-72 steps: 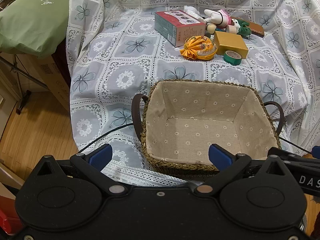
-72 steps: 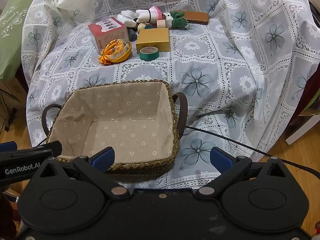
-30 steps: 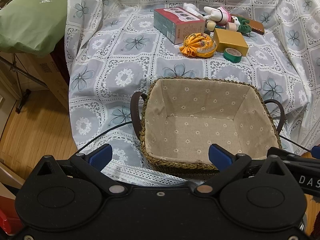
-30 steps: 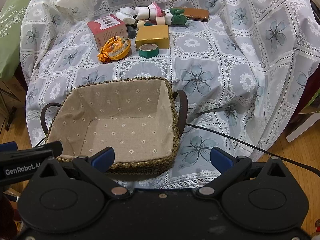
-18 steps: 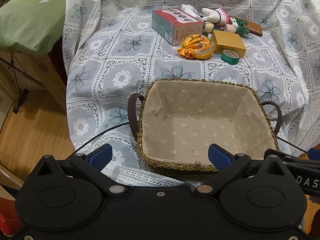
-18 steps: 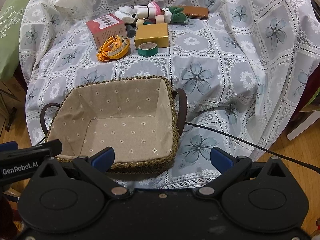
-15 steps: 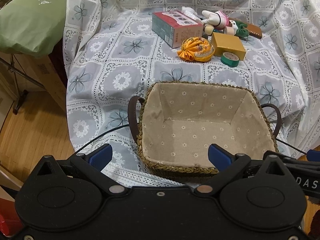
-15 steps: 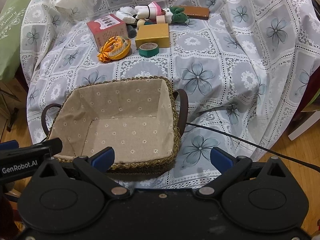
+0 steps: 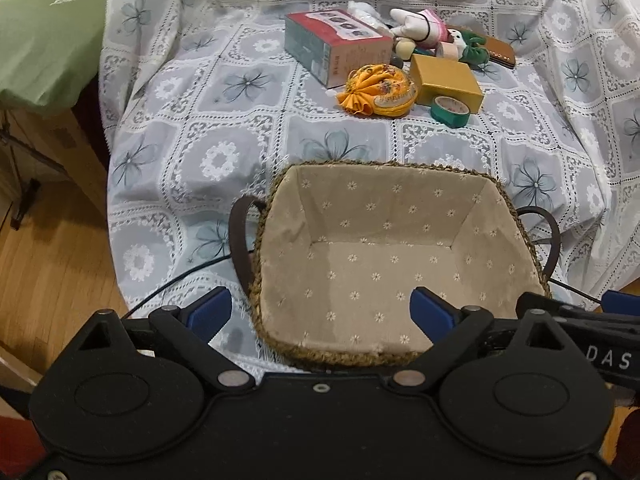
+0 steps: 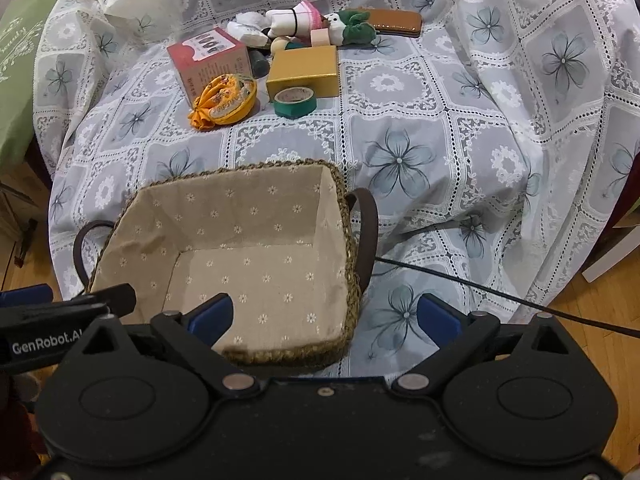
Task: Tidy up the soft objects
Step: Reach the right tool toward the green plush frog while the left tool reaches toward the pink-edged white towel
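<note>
An empty woven basket point(image 9: 520, 232) point(image 10: 348, 240) with a beige flowered lining sits at the near edge of a cloth-covered seat. Behind it lie an orange cloth pouch point(image 9: 376, 90) point(image 10: 224, 100), a white and pink plush doll point(image 9: 416, 26) point(image 10: 292, 22) and a green plush toy point(image 9: 472, 50) point(image 10: 352, 28). My left gripper point(image 9: 320, 310) is open and empty, just in front of the basket's near rim. My right gripper point(image 10: 324, 314) is open and empty over the basket's near right corner.
A red box point(image 9: 336, 48) point(image 10: 208, 60), a gold box point(image 9: 446, 80) point(image 10: 304, 68), a green tape roll point(image 9: 450, 111) point(image 10: 295, 102) and a brown wallet point(image 9: 496, 52) point(image 10: 396, 22) lie among the soft things. A green pillow point(image 9: 44, 32) is at the left. A black cable point(image 10: 500, 296) crosses the cloth.
Both grippers have drawn back and risen slightly, so the basket and the pile look a little farther off. Nothing on the cloth has moved.
</note>
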`<state>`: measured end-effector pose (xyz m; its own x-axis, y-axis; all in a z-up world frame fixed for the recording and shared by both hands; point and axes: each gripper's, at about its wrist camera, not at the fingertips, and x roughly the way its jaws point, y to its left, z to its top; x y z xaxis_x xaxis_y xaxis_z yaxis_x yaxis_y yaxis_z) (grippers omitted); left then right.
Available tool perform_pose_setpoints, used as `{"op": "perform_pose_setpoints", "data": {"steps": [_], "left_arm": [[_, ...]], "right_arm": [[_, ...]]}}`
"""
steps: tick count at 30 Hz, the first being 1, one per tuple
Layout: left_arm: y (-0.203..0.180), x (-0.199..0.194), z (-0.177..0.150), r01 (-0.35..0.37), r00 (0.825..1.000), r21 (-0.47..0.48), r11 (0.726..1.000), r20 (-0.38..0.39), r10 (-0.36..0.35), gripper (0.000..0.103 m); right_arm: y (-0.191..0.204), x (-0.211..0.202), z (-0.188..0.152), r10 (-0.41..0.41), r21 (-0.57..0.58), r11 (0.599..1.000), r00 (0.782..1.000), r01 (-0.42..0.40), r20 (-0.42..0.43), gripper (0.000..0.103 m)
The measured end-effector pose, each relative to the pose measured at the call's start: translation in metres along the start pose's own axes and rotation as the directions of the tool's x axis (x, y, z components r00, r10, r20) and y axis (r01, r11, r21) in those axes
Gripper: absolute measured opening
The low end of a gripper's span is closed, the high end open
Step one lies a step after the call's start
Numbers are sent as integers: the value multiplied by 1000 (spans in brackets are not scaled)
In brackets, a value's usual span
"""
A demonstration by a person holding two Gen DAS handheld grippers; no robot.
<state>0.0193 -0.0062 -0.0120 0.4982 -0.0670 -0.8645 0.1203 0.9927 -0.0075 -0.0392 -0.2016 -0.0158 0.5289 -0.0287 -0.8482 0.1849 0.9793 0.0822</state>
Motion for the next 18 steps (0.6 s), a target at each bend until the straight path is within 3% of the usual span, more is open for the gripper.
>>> {"op": "perform_pose_setpoints", "data": {"steps": [8,18], "left_arm": [[-5,8,27,16,1000,46,999,14,-16,92],[-10,32,87,8,997,116,993,69,-16,92]], "right_arm": [[-2,9,37,29,18,999,999,-29,34,93],[-3,39,111,63,36,997,995,-66,78,93]]}}
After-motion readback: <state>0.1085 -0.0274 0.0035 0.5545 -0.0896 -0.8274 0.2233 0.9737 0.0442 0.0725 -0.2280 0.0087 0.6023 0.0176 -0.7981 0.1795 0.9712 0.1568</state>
